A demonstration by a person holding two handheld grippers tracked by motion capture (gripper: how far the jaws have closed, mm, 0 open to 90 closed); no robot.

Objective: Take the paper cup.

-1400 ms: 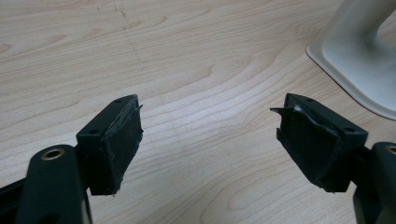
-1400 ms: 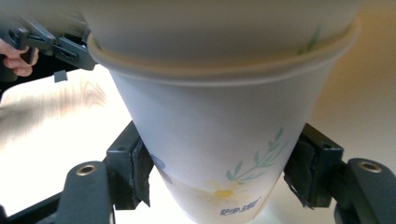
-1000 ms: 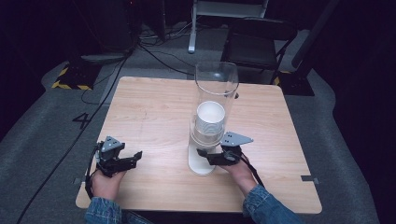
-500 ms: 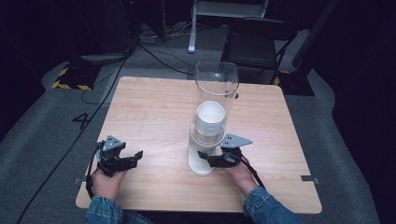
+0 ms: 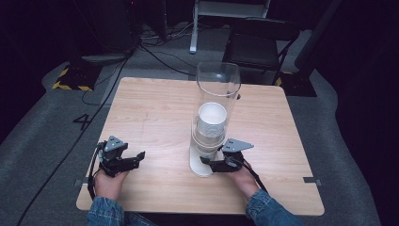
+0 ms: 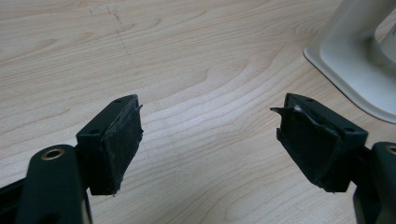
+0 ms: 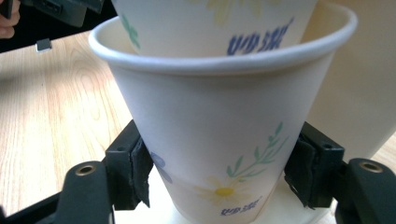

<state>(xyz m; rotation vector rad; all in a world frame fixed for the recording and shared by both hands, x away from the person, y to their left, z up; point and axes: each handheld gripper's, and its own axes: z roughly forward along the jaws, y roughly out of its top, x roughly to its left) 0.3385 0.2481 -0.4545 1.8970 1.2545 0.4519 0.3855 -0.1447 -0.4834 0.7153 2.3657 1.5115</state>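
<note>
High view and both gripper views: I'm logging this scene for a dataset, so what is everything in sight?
table: one, light wood, centre, on grey floor
cup dispenser: one, clear tube on a white base, mid-table
paper cups: a nested stack, white with flower print, in the dispenser's bottom
chair: one, black, behind the table
cables: several, dark, on the floor behind
left hand-held gripper: black, open over bare wood, near left
right hand-held gripper: black, jaws against the lowest cup
sleeves: two, blue denim, bottom edge

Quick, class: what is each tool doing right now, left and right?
Left tool: open, holding nothing, over the bare table.
Right tool: shut on the bottom paper cup of the stack in the dispenser.
</note>
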